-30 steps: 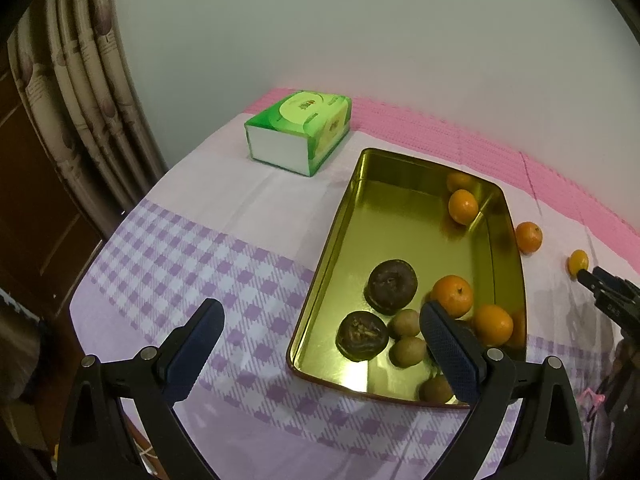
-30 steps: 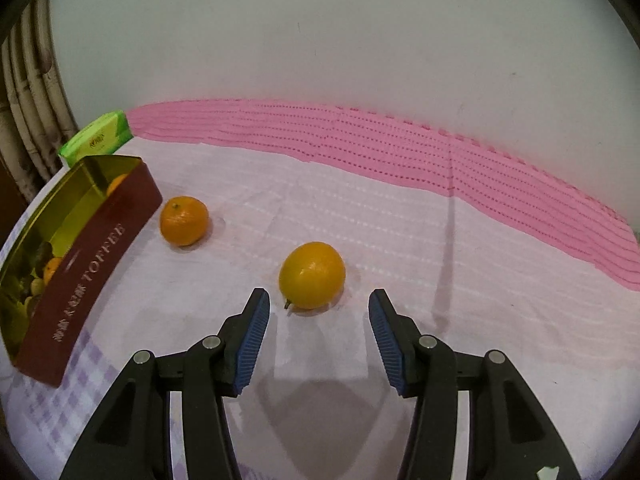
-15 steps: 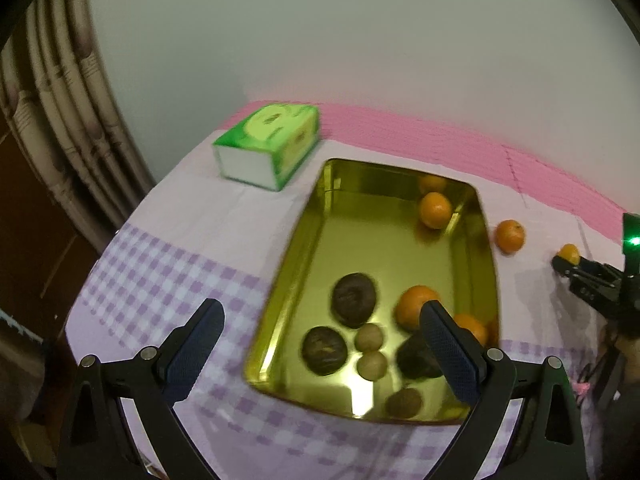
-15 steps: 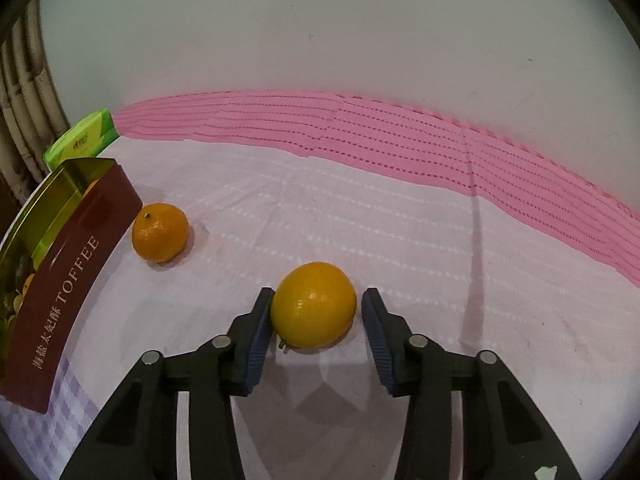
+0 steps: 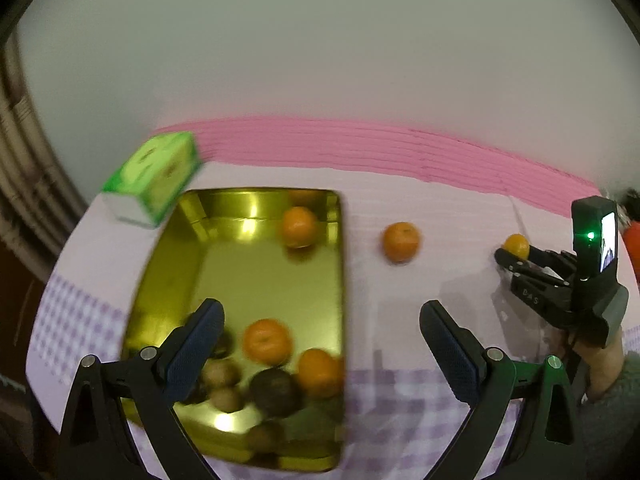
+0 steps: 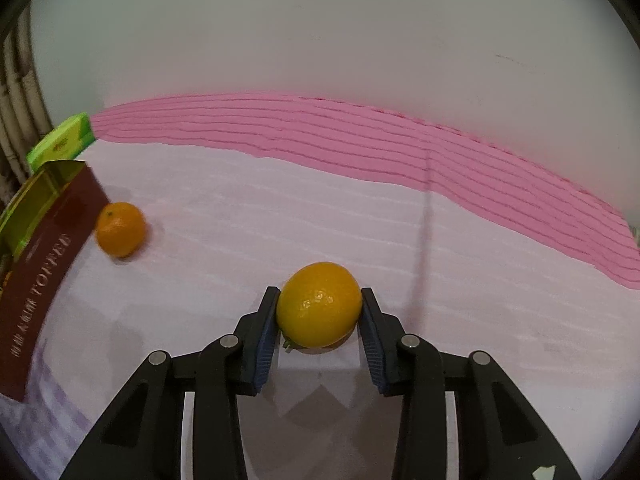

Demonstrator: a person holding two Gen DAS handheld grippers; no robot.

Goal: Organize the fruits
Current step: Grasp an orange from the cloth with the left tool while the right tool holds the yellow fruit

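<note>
In the left wrist view we see our left gripper (image 5: 320,344) with its jaws spread wide and nothing between them. Its blue left pad (image 5: 195,354) hangs over the near left part of the gold tin tray (image 5: 168,264), and the right pad sits above bare cloth beside the tray. The tray holds three tangerines: one near the far wall (image 5: 299,227), one in the middle (image 5: 267,341) and one by the right wall (image 5: 320,372). Dark round fruit (image 5: 276,392) and small brown ones (image 5: 220,374) cluster at the near end, though motion blur keeps us from telling them apart well. A loose tangerine (image 5: 401,241) lies on the cloth just right of the tray. Farther right, our right gripper (image 5: 516,254) has its fingers on a yellow-orange citrus (image 5: 516,245).

In the right wrist view the right gripper (image 6: 319,320) is closed on that yellow-orange citrus (image 6: 319,305), both blue pads (image 6: 266,344) pressed to its sides. We cannot tell whether the fruit still touches the cloth. The loose tangerine (image 6: 121,229) rests beside the tray's maroon outer wall (image 6: 44,264), which reads "TOFFEE".

The tablecloth (image 6: 280,220) is pale lilac with a pink band along the far edge and purple checks near us. A green tissue box (image 5: 154,178) stands behind the tray. A plain grey wall (image 6: 320,40) rises behind, and a curtain (image 5: 24,168) hangs at the left.
</note>
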